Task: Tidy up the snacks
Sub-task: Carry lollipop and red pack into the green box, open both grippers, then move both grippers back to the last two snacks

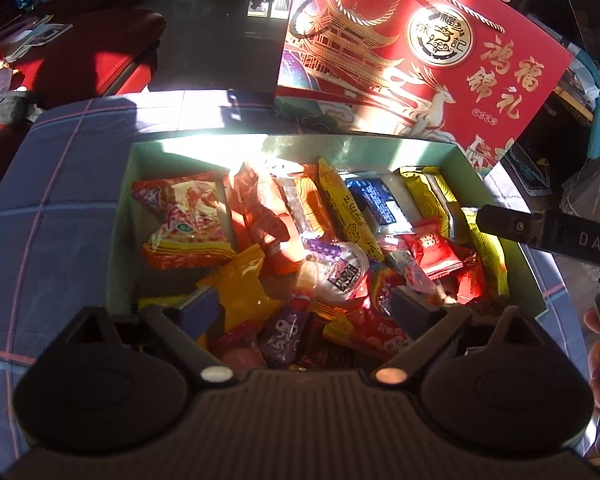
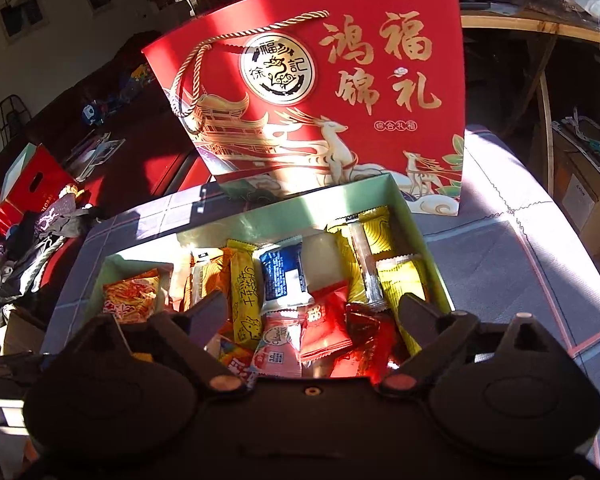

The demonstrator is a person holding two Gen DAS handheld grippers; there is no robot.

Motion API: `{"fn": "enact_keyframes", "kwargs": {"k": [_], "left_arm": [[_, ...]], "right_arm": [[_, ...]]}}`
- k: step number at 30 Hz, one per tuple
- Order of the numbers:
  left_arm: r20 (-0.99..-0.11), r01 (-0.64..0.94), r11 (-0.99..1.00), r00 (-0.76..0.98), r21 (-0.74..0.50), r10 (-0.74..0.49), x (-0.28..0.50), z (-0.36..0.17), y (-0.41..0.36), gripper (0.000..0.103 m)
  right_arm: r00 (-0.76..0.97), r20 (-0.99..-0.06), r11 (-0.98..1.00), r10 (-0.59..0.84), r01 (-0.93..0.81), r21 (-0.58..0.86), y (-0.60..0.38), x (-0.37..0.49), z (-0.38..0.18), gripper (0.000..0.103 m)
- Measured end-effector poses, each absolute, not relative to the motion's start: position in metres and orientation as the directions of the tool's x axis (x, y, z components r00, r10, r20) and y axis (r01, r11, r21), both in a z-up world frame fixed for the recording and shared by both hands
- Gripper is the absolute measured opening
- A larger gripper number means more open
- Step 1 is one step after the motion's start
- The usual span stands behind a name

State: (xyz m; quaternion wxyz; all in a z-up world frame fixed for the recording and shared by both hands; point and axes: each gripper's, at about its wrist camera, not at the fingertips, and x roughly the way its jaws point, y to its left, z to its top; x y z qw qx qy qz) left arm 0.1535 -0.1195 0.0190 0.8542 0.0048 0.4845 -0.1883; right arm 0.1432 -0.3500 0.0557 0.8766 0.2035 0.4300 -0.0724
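Note:
A pale green box (image 1: 124, 200) (image 2: 416, 216) on a checked blue cloth holds several wrapped snacks in red, orange, yellow, blue and purple. My left gripper (image 1: 306, 304) hangs over the box's near end, jaws wide open above a round purple-lidded cup (image 1: 340, 268) and an orange packet (image 1: 240, 280), gripping nothing. My right gripper (image 2: 312, 312) is open over the right half, above a red packet (image 2: 324, 328) and a pink packet (image 2: 278, 344); neither is pressed by a pad. The right gripper's finger (image 1: 540, 232) also reaches in from the right edge of the left wrist view.
A red gift-box lid (image 1: 412, 52) (image 2: 320, 92) with gold lettering and rope handle leans upright behind the box. The checked blue cloth (image 1: 40, 200) (image 2: 500, 260) surrounds it. A small red box (image 2: 32, 188) and clutter lie far left; a wooden table (image 2: 540, 28) stands at the right.

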Motion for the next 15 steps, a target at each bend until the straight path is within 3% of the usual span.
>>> {"fn": "enact_keyframes", "kwargs": {"k": [15], "left_arm": [[-0.805, 0.326, 0.928, 0.494, -0.179, -0.329, 0.107, 0.047, -0.098, 0.103]], "right_arm": [[0.621, -0.782, 0.903, 0.047, 0.308, 0.298, -0.315, 0.092, 0.087, 0.103]]}}
